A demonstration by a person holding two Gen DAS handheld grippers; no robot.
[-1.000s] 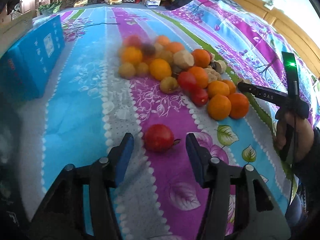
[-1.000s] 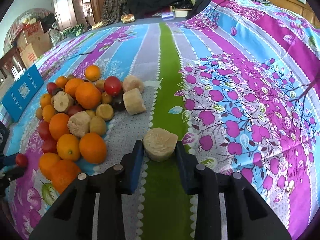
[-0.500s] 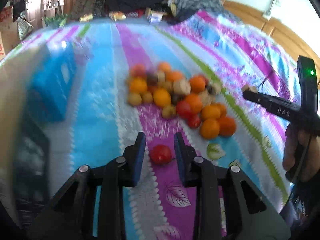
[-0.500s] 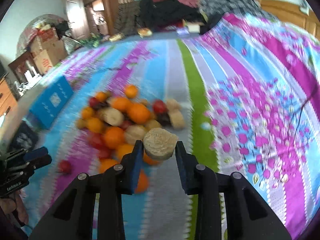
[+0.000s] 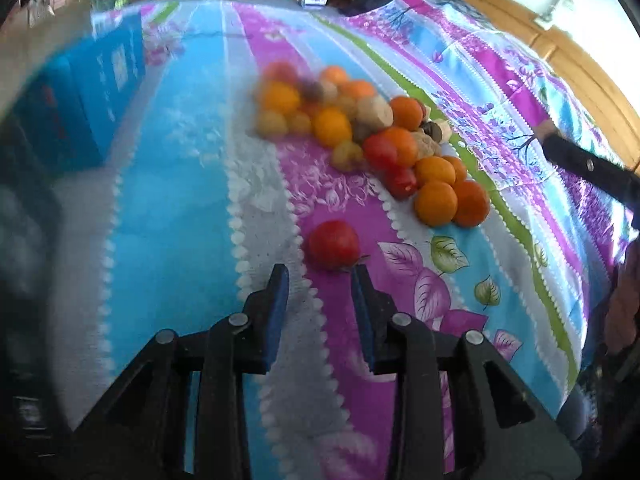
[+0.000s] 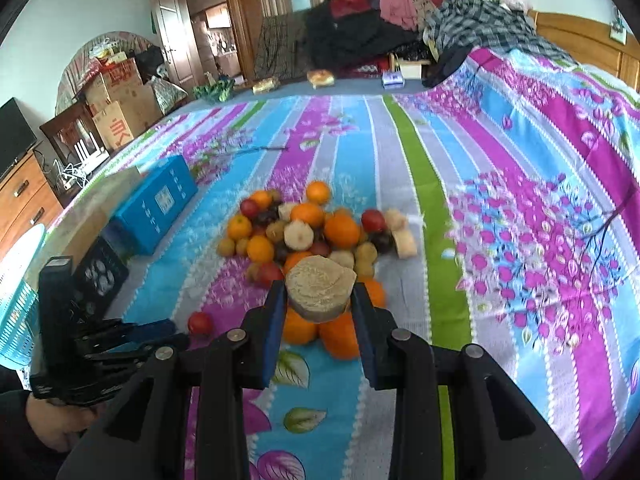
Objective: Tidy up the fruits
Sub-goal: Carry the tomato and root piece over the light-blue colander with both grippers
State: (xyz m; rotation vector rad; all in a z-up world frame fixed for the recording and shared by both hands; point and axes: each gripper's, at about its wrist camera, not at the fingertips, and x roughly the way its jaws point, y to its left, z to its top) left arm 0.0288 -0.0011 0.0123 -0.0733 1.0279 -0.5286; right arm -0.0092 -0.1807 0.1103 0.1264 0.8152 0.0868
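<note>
Striped floral bedspread (image 6: 440, 184) fills both views; from the heap of fruit (image 6: 312, 236) outward, my right gripper (image 6: 319, 296) hangs over the heap's near edge, clamped on a rough, pale, drum-shaped chunk (image 6: 320, 294), while my left gripper (image 5: 318, 272), jaws parted and holding nothing, sits just short of a smooth round red fruit (image 5: 334, 244) lying alone, near side of the heap; sorting looks under way, and next I judge the chunk needs carrying clear to its own spot
</note>
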